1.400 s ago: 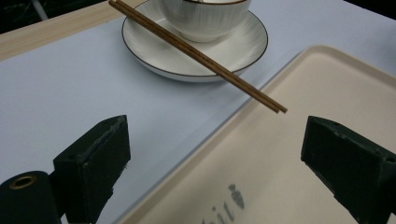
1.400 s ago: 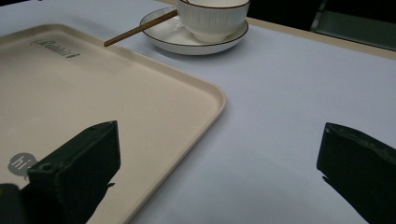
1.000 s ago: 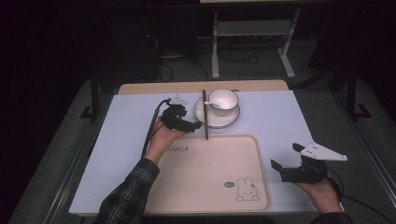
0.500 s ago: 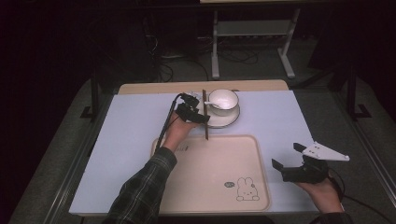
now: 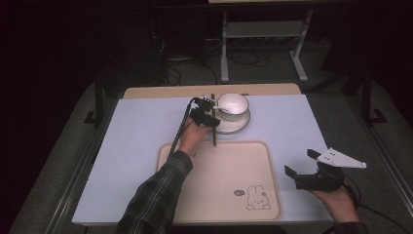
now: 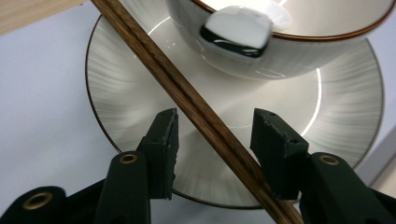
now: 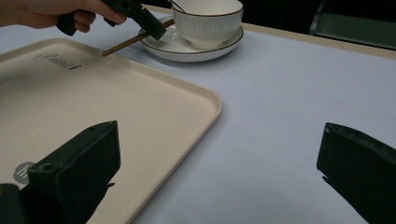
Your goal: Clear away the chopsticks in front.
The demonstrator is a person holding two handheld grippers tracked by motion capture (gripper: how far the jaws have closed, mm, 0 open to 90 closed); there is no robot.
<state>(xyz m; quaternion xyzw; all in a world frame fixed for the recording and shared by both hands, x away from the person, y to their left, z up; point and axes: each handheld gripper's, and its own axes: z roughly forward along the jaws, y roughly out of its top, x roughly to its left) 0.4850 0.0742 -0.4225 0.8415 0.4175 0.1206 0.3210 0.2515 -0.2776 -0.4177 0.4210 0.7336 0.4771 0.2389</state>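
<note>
Lying across the saucer (image 6: 299,116), chopsticks (image 6: 196,109) pass between left gripper (image 6: 215,135) jaws

High view looks down on the table; both gripper views (low, close) share its saucer (image 6: 140,88).

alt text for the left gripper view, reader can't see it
The left tongs, jaws just closing, straddle a brown wooden chopstick lying slantwise across a pale ribbed saucer. A white bowl with a white spoon stands on the saucer.
</note>
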